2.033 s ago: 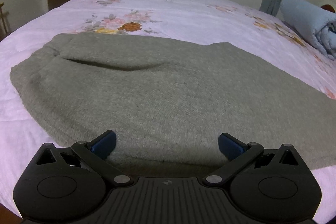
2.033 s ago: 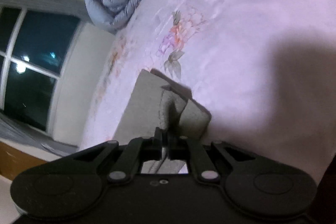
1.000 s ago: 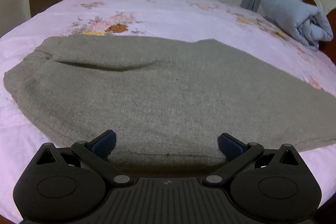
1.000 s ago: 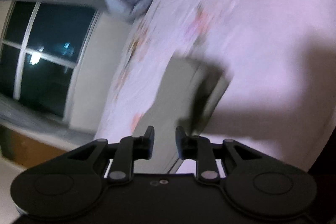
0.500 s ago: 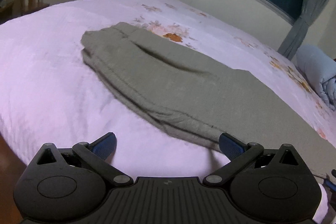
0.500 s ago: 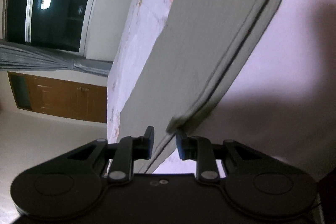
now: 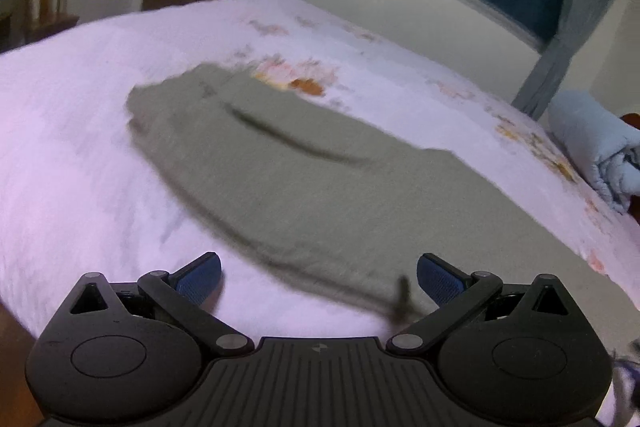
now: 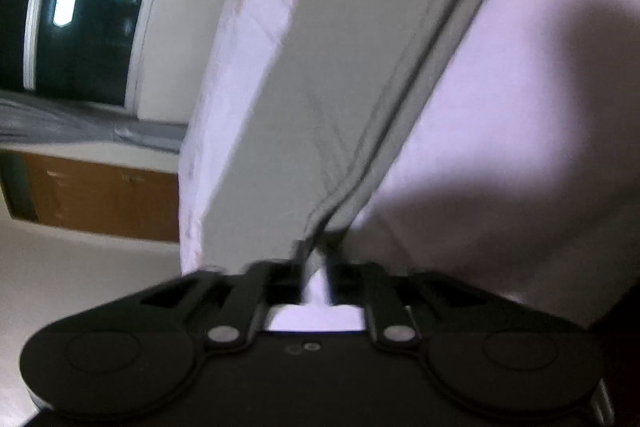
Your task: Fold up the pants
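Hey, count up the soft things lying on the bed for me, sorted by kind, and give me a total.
Grey pants: 1
Rolled light blue quilt: 1
Total: 2

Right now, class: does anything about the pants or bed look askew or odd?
Nothing is damaged or spilled. The grey pants lie diagonally on the floral bed sheet, one crease across them; the right gripper pinches their edge.

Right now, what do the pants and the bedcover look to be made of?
The pants look like soft grey fleece or knit: matte, fuzzy edges, limp folds where the right tongs pinch them. The bedcover looks like thin woven cloth, pale lilac with printed flowers. Blur leaves both uncertain.
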